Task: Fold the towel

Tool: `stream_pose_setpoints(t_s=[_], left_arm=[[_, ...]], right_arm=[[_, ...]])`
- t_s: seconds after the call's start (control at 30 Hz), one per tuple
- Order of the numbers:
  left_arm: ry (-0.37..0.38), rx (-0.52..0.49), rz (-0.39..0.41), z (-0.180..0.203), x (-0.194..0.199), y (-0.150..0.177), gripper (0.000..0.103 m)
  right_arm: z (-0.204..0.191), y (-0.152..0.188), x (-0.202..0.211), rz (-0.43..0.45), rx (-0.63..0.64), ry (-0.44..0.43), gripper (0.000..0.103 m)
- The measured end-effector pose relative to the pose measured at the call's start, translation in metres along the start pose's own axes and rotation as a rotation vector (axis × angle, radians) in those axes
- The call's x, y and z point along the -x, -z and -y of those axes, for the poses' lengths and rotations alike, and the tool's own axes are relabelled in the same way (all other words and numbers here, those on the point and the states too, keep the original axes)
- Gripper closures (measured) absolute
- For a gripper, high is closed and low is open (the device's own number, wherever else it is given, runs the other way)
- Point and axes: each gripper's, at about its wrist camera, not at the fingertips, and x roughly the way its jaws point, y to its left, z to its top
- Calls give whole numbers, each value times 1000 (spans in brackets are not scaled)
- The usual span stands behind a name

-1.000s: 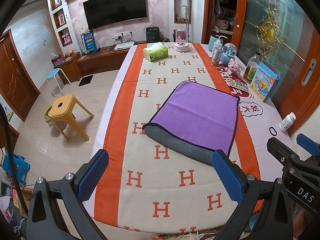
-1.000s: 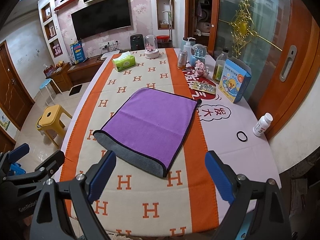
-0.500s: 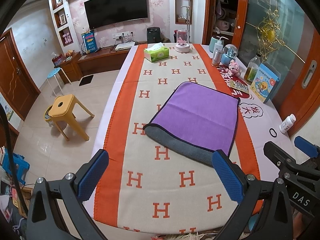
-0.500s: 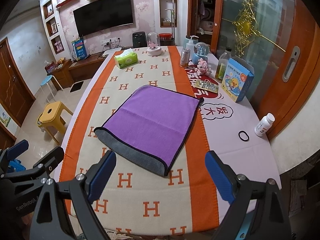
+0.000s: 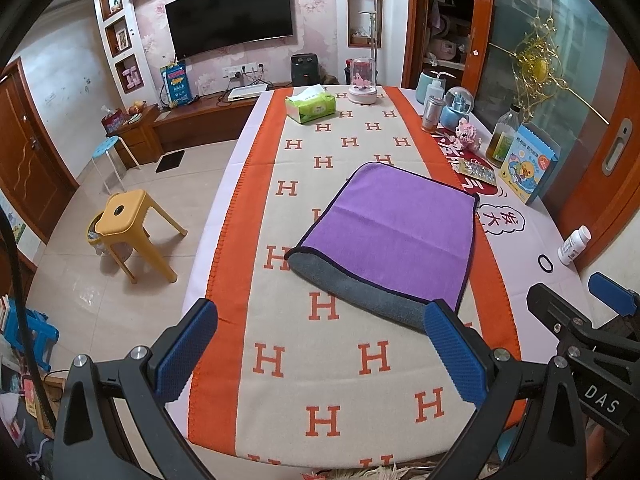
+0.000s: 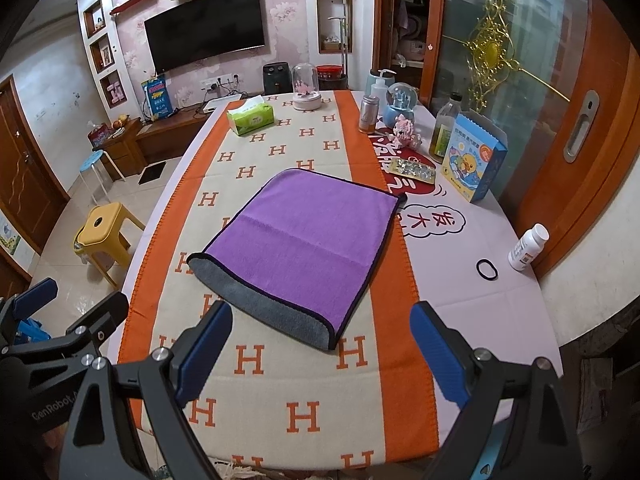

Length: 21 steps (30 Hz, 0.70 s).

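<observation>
A purple towel (image 5: 396,228) lies folded on the orange and beige H-patterned cloth, its grey underside showing as a band along the near edge; it also shows in the right wrist view (image 6: 308,240). My left gripper (image 5: 320,354) is open and empty above the near end of the table, short of the towel. My right gripper (image 6: 320,354) is open and empty too, just short of the towel's near edge. Each gripper shows at the edge of the other's view.
A green tissue box (image 5: 310,108) and a glass dome stand at the far end. Bottles, a snow globe, a blue duck box (image 6: 472,158), a blister pack, a white pill bottle (image 6: 528,248) and a black hair tie lie along the right side. A yellow stool (image 5: 128,228) stands left.
Both grippers have drifted slightly; the towel lies the same and both stay open.
</observation>
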Motion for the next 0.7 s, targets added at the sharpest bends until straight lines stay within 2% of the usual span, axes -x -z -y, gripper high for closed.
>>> stream_pose_setpoints(t_s=[0.7], left_arm=[[41, -45, 5, -8, 0, -1, 1]], right_arm=[[-8, 4, 9, 14, -45, 39, 12]])
